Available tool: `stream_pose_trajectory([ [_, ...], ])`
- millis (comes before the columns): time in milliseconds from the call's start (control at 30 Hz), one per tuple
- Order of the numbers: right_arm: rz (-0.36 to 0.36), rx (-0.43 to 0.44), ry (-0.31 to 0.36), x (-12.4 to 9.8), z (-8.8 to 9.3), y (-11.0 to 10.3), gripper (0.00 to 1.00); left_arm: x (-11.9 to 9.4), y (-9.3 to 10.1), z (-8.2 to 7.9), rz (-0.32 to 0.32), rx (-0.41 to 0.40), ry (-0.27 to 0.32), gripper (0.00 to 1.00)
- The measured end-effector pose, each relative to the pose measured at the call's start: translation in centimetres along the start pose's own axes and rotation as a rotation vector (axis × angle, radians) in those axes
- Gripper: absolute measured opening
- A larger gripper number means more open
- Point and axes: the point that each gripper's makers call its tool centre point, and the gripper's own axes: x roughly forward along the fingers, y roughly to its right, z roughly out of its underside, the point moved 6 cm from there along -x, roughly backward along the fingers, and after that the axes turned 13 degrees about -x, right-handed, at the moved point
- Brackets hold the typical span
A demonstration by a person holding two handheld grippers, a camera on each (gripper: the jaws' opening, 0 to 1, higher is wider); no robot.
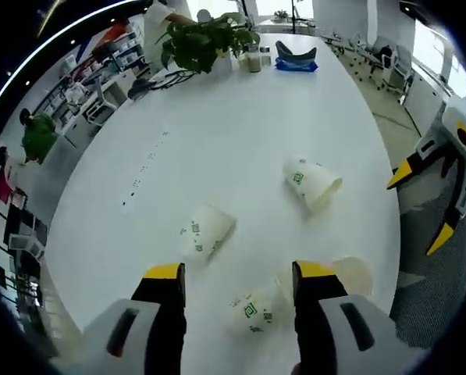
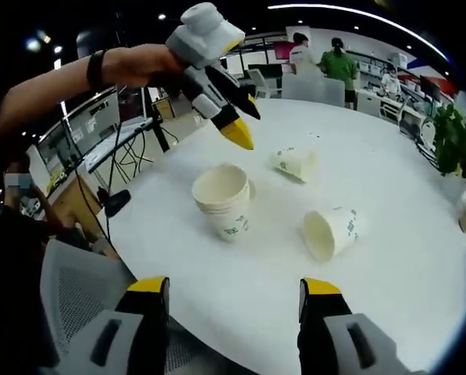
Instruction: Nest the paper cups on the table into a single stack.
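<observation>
Right gripper view has both your grippers released, so line your left gripper (image 2: 236, 117) over the stack (image 2: 225, 199), then grab the nearest loose cup (image 2: 330, 232).

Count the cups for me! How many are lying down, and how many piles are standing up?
Cups lying on their sides: 2, one near the right tool and one farther off.
Upright piles of nested cups: 1; I cannot tell how many cups are inside it.
Total: 3.
</observation>
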Motion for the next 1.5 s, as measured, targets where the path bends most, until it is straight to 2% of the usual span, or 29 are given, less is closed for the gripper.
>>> stream_pose_trajectory([
  [167,0.002,0.001,-0.003,0.1,0.2,0.2,0.67,0.9,-0.7,-0.9,0.012,0.042,-0.002,0.56],
  [267,0.004,0.004,-0.005,0.1,0.1,0.4,0.66,1.3,-1.1,-2.0,0.014,0.089,0.042,0.55],
  [433,-0.004,-0.009,-0.004,0.2,-0.3,0.2,0.66,3.2,-2.4,-3.0,0.02,0.162,0.031,0.56],
  [600,-0.005,-0.013,0.0,0.2,-0.6,0.1,0.66,5.0,-3.8,-2.6,0.039,0.159,0.0,0.57],
  [700,-0.004,-0.014,-0.002,0.1,-0.6,0.2,0.67,5.4,-3.7,-2.3,0.051,0.171,-0.015,0.57],
  [900,-0.002,-0.002,-0.007,0.1,-0.3,0.4,0.67,7.7,-3.9,-1.3,0.052,0.298,-0.081,0.55],
  [1100,-0.005,0.005,-0.014,0.2,0.1,0.4,0.67,9.7,-4.3,-0.9,0.083,0.299,-0.118,0.56],
  [1200,-0.004,0.005,-0.013,0.1,0.1,0.2,0.67,10.7,-4.6,-0.3,0.082,0.31,-0.156,0.55],
  [1300,-0.001,0.011,-0.01,0.0,0.2,0.3,0.67,11.3,-4.5,0.1,0.083,0.32,-0.167,0.55],
  [1433,0.009,0.015,-0.019,-0.1,0.4,0.5,0.67,12.1,-4.4,0.2,0.086,0.326,-0.175,0.49],
  [1500,0.011,0.02,-0.017,0.0,0.5,0.6,0.67,12.0,-4.5,0.1,0.073,0.317,-0.168,0.39],
])
